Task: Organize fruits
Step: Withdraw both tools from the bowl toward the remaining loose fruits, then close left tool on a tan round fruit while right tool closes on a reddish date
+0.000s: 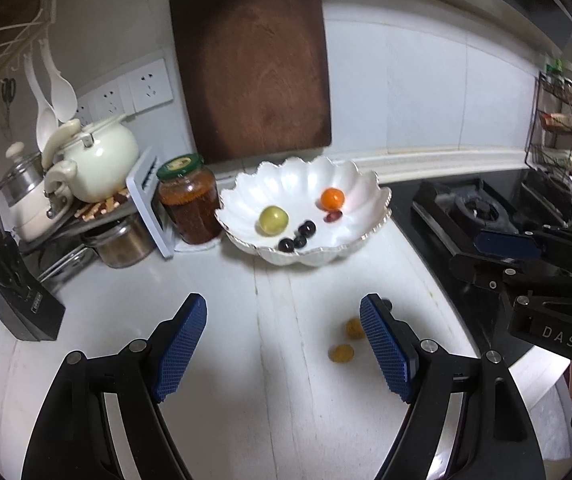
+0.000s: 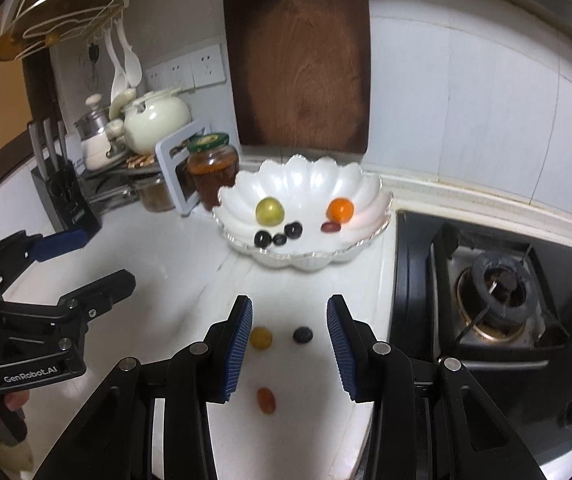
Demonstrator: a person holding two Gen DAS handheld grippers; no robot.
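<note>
White and scalloped, the bowl [image 2: 302,184] stands on the surface [image 2: 189,280] and holds a green fruit [image 2: 269,211], an orange fruit [image 2: 340,209], a red one [image 2: 330,227] and three dark grapes [image 2: 278,236]. Near the bowl's front, the right tool [image 2: 290,312] is released over a yellow fruit [image 2: 261,338], a dark grape [image 2: 302,335] and an orange-red fruit [image 2: 265,399]. The left tool [image 1: 283,312] is also released, holding nothing.

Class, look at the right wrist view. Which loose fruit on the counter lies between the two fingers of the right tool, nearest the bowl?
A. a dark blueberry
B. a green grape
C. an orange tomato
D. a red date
A: the dark blueberry sits on the white counter between the open fingers of the right tool, short of the scalloped bowl.
</note>
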